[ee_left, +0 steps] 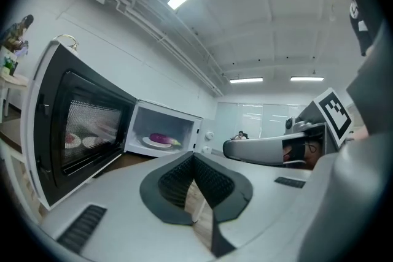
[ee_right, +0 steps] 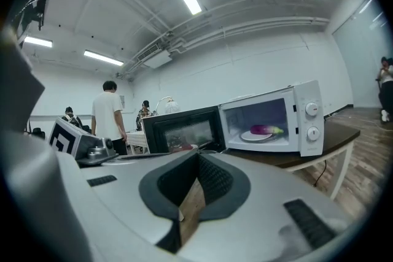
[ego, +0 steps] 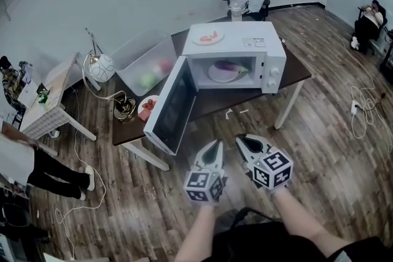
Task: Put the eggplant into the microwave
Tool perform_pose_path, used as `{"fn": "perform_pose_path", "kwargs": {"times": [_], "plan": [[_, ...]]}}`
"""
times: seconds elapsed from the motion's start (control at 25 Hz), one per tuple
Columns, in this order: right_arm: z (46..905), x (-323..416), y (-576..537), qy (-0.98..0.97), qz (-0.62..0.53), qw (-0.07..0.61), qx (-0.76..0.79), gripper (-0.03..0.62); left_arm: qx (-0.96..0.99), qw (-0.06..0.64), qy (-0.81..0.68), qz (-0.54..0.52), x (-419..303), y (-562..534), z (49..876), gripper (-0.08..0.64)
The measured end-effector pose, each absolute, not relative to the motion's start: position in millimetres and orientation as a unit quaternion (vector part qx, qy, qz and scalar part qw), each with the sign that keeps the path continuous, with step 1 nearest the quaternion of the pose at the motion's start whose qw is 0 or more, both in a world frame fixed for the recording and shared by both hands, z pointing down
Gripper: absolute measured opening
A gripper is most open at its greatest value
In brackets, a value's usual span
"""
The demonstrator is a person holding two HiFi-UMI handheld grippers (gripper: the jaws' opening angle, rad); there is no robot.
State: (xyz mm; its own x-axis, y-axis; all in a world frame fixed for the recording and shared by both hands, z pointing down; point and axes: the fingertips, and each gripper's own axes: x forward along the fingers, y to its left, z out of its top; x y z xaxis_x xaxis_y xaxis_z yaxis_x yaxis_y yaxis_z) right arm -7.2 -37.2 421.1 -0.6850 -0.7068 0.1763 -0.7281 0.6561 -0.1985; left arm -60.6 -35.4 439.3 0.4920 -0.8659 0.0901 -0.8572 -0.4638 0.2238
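Lying on one plate (ego: 217, 76) in one open microwave (ego: 238, 30), one eggplant (ego: 226, 65), left gripper (ego: 215, 143) and right gripper (ego: 241, 138), fingers (ee_left: 216, 184) closed, empty

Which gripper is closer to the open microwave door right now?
Left. In the head view the left gripper hangs just below and right of the microwave door; the right gripper is farther right.

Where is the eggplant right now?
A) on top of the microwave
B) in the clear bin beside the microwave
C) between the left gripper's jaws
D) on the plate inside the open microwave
D: the eggplant lies on the white plate inside the microwave, whose door stands open.
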Motion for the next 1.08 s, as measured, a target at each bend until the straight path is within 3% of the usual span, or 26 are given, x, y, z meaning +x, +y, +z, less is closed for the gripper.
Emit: {"fn": "perform_pose_path", "kwargs": {"times": [1.08], "plan": [[424,-24,-45,-0.915,0.128,0.036,0.380,-0.003,0.849,0.148,-0.505,-0.048,-76,-56,446,-0.011]]}}
